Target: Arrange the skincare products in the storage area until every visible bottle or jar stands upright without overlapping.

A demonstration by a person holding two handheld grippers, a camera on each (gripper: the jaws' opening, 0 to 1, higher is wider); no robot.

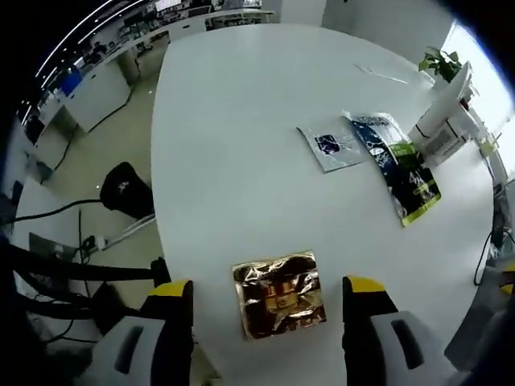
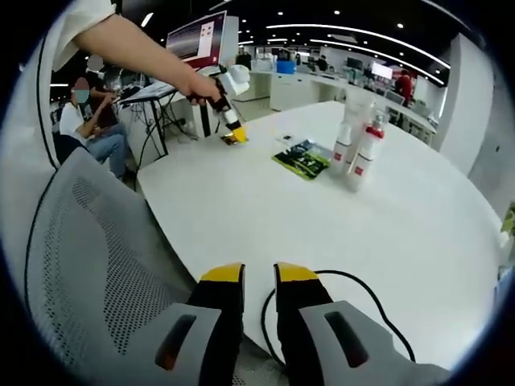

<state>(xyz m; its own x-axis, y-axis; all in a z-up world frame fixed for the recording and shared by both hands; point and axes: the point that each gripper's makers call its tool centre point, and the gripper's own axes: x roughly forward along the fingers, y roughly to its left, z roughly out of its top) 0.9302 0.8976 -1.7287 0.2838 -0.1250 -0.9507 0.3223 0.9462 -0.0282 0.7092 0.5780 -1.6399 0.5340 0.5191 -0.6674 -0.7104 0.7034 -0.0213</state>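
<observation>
Your left gripper (image 1: 267, 293) hangs over the white table (image 1: 241, 161) with its yellow-tipped jaws spread wide, gripping nothing — a gold foil sachet (image 1: 279, 294) lies flat on the tabletop between them, at the lower centre of the left gripper view. Further up and to the right in that view lie a pale grey sachet (image 1: 331, 145) and a dark blue-and-green packet (image 1: 396, 163), just beside each other. At the right edge the white bottles (image 1: 438, 112) stand as a close group, with a small green plant (image 1: 440, 61) behind them.

Your right gripper (image 2: 257, 277) sits low at the near table edge, jaws nearly closed with only a thin gap, and nothing between them. A black cable (image 2: 354, 293) loops on the table just beyond its tips. In the right gripper view the white bottles (image 2: 358, 145) stand upright right of centre, the dark packet (image 2: 302, 158) flat just to their left. At upper left your other gripper (image 2: 233, 133) points down at the table. A grey mesh chair (image 2: 88, 257) fills the lower left.
</observation>
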